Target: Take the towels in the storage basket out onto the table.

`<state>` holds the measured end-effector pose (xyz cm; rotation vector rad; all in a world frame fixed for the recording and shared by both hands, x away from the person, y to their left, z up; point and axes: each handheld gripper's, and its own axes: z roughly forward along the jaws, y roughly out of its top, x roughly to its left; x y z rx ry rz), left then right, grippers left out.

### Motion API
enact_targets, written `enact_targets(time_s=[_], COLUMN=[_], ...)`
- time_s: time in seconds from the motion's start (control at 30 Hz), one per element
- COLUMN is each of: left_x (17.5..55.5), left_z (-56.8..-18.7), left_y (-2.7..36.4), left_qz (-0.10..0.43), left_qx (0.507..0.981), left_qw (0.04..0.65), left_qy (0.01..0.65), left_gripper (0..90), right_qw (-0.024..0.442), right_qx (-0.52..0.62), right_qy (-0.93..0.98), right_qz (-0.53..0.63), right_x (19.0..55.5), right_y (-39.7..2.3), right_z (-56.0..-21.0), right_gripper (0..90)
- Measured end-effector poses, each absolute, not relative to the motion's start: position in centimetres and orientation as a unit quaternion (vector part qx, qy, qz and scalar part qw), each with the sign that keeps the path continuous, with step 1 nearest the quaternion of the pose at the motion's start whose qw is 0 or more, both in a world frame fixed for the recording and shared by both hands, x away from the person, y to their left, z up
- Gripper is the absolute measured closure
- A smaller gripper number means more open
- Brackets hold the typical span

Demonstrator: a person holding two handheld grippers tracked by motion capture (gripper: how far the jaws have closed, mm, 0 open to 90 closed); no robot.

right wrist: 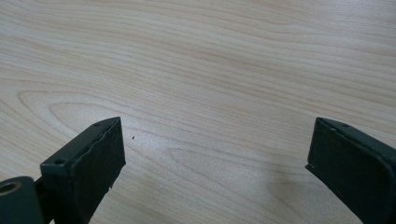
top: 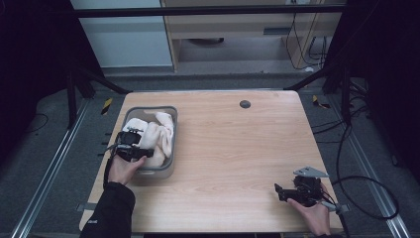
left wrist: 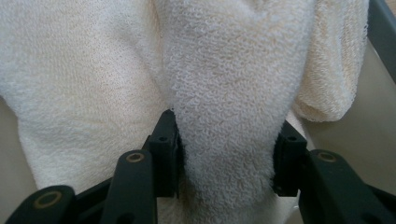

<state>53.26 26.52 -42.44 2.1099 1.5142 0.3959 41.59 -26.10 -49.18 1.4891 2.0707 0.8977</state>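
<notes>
While clamped on a fold, left tool (left wrist: pixel 226 154): one cream towel (left wrist: pixel 233 93), one grey bin (top: pixel 168 166); right tool (right wrist: pixel 215 154) agape.

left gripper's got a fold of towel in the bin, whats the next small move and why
Probably a short, straight lift. The left gripper is pinched on a thick fold of the cream towel, which lies bunched inside the grey bin. Raising it a little would test the grip before clearing the rim. The right gripper hangs open over bare table.
</notes>
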Motion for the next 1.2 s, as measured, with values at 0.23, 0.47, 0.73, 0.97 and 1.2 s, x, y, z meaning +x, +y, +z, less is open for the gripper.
enact_targets(time_s=[0.23,0.47,0.73,0.97,1.2], left_x=[52.8,52.2,51.7,51.3,50.9], left_z=[-41.1,-38.4,-36.0,-34.1,-32.1], left_y=[27.0,27.4,27.7,27.7,27.6], left_qz=[0.155,0.17,0.185,0.194,0.202], left_qx=[0.771,0.763,0.758,0.754,0.748], left_qw=[0.272,0.297,0.319,0.334,0.352], left_qy=[0.554,0.549,0.539,0.531,0.525], left_gripper=[56.5,56.9,56.9,56.8,56.8], right_qw=[0.216,0.216,0.217,0.217,0.218], right_qx=[0.539,0.54,0.539,0.54,0.54], right_qy=[0.747,0.748,0.748,0.748,0.748], right_qz=[0.323,0.321,0.32,0.32,0.319], right_x=[41.6,41.6,41.7,41.7,41.7], right_y=[-26.1,-26.1,-26.1,-26.1,-26.1], right_z=[-49.2,-49.2,-49.2,-49.2,-49.2], right_gripper=[4.0,4.0,4.0,4.0,4.2])
